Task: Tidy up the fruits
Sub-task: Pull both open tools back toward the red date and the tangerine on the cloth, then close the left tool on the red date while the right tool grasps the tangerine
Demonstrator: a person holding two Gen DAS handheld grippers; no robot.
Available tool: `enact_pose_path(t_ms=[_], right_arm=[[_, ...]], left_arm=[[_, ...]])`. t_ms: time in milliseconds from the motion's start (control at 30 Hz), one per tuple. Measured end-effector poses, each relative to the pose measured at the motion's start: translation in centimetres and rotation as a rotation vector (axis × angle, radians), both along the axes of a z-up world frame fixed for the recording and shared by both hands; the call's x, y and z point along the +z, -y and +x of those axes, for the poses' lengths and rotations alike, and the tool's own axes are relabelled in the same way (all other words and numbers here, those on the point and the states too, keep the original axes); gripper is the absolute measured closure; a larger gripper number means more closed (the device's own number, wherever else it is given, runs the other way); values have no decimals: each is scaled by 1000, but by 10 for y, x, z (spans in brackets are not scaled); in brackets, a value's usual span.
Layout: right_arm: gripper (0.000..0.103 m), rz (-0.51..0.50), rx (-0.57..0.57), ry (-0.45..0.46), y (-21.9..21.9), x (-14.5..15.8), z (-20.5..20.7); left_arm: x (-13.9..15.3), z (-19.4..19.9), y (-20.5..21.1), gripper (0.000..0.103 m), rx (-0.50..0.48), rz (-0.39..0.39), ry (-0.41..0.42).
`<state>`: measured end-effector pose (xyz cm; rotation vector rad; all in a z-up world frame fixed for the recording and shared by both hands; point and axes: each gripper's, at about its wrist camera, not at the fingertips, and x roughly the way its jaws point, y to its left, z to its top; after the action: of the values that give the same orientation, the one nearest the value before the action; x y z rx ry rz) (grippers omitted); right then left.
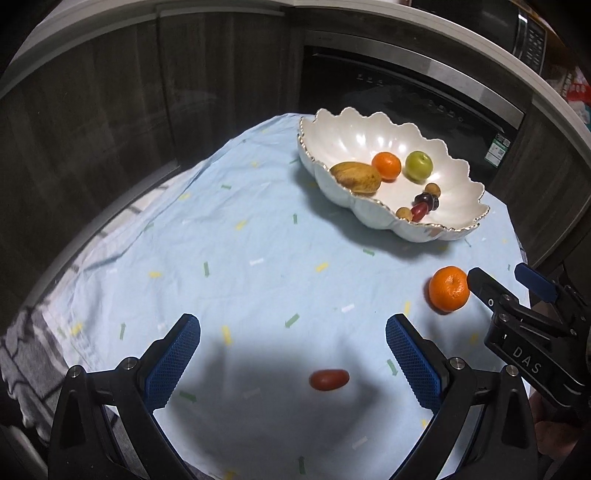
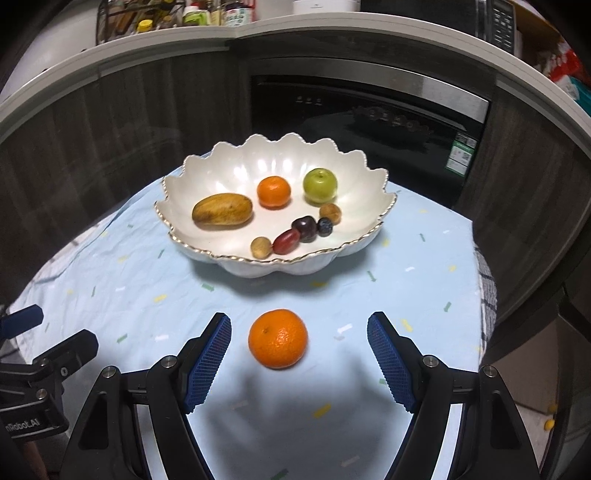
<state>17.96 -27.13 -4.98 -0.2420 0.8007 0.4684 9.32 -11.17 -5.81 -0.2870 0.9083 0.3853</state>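
Observation:
A white scalloped bowl stands at the far side of the blue cloth. It holds a mango, a small orange, a green apple and several small dark and brown fruits. A loose orange lies on the cloth, level with the tips of my open right gripper and left of their midline, touching neither pad. A small red fruit lies on the cloth between the open fingers of my left gripper, touching neither. The right gripper shows beside the orange in the left wrist view.
The pale blue patterned cloth covers a small table whose edges fall away left and right. Dark cabinets and an oven stand behind it, under a counter with bottles. The left gripper shows at the right wrist view's left edge.

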Motion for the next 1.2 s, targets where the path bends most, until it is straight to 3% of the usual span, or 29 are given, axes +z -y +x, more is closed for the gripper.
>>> enact_pose_path(t_ms=[467,700,900,1200], right_arm=[[26,2,71,-21,-2,-18,2],[26,-18,108,-33,-5,-27,5],[26,-26,120,-51,-7,-36,8],[26,-42,150,-75,-14,-45,13]], left_arm=[[-24,-7,17,4,2,-56,-13],[-41,-9,21,4,27,-45,-43],[-54,-7,22,10,45,-52,-78],[-59,-10,23,20,68,-49,-65]])
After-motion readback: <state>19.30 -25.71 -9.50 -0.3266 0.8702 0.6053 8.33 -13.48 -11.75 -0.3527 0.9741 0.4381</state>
